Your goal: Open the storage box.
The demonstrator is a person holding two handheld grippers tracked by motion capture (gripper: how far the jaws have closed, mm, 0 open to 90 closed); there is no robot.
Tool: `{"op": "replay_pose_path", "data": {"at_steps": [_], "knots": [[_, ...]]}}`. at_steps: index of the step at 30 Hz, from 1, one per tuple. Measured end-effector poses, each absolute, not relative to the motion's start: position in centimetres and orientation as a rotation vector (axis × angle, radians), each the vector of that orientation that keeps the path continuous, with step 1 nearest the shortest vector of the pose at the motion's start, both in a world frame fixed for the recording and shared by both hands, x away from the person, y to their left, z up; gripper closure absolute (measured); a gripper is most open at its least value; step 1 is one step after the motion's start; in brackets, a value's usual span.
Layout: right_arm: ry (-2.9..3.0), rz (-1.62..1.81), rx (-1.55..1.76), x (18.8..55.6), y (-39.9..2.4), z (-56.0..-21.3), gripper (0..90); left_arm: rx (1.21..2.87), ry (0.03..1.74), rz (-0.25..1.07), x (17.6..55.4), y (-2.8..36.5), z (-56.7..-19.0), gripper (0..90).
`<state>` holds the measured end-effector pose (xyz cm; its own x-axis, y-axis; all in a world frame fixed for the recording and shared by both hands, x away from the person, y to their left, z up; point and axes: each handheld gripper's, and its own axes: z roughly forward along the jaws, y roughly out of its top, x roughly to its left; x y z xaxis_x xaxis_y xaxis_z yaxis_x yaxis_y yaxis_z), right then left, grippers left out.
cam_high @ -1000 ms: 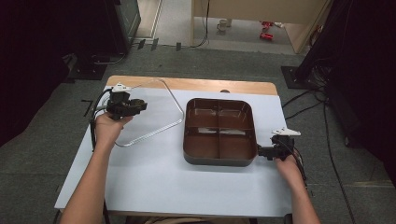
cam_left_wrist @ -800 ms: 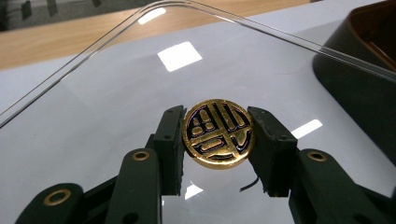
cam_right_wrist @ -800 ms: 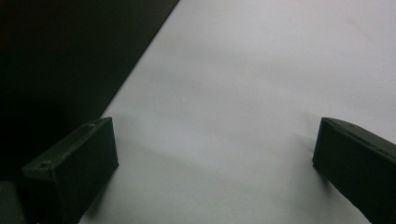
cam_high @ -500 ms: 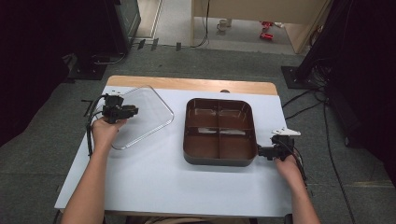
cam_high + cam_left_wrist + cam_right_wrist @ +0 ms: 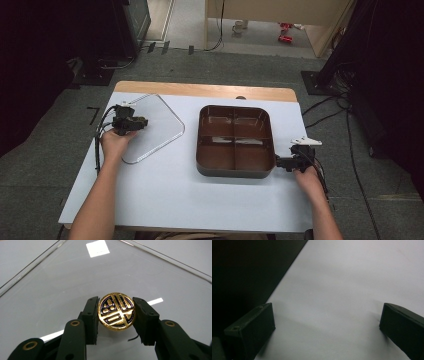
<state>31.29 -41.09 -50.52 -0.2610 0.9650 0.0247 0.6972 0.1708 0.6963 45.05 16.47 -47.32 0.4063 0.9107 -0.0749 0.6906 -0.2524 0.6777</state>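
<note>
A clear, rounded-square lid [image 5: 156,128] lies flat on the white table at the left. My left gripper [image 5: 134,122] is shut on its round gold-and-black knob [image 5: 116,311], with a black pad pressed on each side. The clear lid [image 5: 62,277] spreads out beyond the jaws of the left gripper [image 5: 116,305]. A dark brown tray [image 5: 235,170] with several empty compartments sits mid-table. Just off its front right corner my right gripper [image 5: 281,162] rests on the table. The right gripper [image 5: 327,322] stands open above bare table, and the tray's dark wall [image 5: 242,270] is at its left.
The white table [image 5: 165,195] has a wooden strip [image 5: 200,90] along its far edge. Cables trail from both grippers. Dark equipment and floor cables surround the table.
The left gripper has come down with the lid, which went from raised and tilted to flat on the table. The right gripper has stayed in place.
</note>
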Motion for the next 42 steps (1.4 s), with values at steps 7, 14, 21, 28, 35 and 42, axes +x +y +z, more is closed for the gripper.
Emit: {"op": "replay_pose_path", "data": {"at_steps": [7, 14, 21, 28, 35, 42], "knots": [[2.028, 0.845, 1.569, 31.3, -41.1, -50.5, 0.0, 1.995, 1.343, 0.421, 44.8, 16.9, -47.4, 48.8], [2.028, 0.845, 1.568, 31.3, -41.1, -50.5, 0.0, 2.036, 1.314, 0.472, 44.3, 16.4, -45.8, 40.2], [2.028, 0.845, 1.569, 31.3, -41.1, -50.5, 0.0, 1.968, 1.280, 0.427, 43.2, 16.4, -43.3, 37.1], [2.028, 0.845, 1.568, 31.3, -41.1, -50.5, 0.0, 1.935, 1.219, 0.425, 41.5, 15.5, -40.7, 31.3], [2.028, 0.845, 1.568, 31.3, -41.1, -50.5, 0.0, 1.920, 1.164, 0.379, 40.3, 14.2, -39.6, 28.2], [2.028, 0.845, 1.568, 31.3, -41.1, -50.5, 0.0, 1.985, 1.048, 0.354, 38.8, 10.8, -40.1, 26.5]]}}
